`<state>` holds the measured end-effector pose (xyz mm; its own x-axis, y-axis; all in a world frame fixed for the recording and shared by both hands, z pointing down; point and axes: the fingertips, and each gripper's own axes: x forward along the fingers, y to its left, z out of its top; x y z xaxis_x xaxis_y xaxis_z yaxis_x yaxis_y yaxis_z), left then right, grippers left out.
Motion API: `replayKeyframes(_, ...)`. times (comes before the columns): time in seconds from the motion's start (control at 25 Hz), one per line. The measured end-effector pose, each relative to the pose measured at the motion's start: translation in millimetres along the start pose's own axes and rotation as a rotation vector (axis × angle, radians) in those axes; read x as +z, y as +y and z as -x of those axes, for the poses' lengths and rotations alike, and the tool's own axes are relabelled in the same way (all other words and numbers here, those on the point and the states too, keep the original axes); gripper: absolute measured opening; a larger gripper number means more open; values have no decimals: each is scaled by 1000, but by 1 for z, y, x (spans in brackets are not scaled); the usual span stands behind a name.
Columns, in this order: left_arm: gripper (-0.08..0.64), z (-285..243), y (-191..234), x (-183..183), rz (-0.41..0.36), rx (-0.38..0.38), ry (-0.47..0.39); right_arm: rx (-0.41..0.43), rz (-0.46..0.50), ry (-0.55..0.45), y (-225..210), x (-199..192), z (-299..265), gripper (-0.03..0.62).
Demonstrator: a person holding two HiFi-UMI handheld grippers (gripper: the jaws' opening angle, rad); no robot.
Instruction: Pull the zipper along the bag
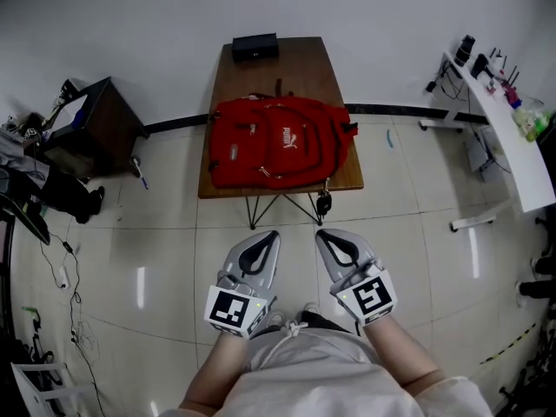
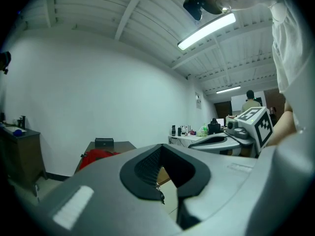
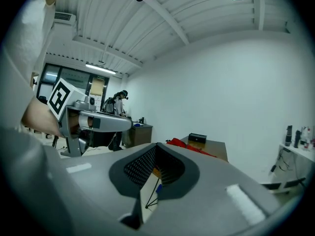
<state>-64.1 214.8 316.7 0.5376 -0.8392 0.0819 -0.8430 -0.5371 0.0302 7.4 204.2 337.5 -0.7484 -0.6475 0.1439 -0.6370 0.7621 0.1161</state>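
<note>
Lying flat on a wooden table (image 1: 300,63), the red bag (image 1: 280,142) covers most of the near half, with its front face and white logo turned up. Its zipper pulls are too small to make out. A black box (image 1: 255,46) sits at the table's far end, apart from the bag. The left gripper (image 1: 264,236) and right gripper (image 1: 325,235) are both held low by the person's body, over the tiled floor (image 1: 156,259). They are side by side, pointing toward the table and well apart from the bag. Each has its jaws together with nothing between them. A dark cabinet (image 1: 91,124) stands to the left of the table, and a white desk (image 1: 512,155) with small items on it stands to the right.
</note>
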Motion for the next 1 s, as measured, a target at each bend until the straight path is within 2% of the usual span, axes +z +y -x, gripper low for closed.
replayKeyframes(0.16, 6, 10, 16, 10, -7, 8, -36, -26, 4, 11, 7, 3, -5, 7)
replayKeyframes(0.32, 6, 20, 27, 11, 6, 18, -36, -43, 32, 5, 12, 11, -8, 6)
replayKeyframes(1.0, 6, 31, 29, 9, 10, 6, -42, -74, 16, 18, 18, 11, -6, 6)
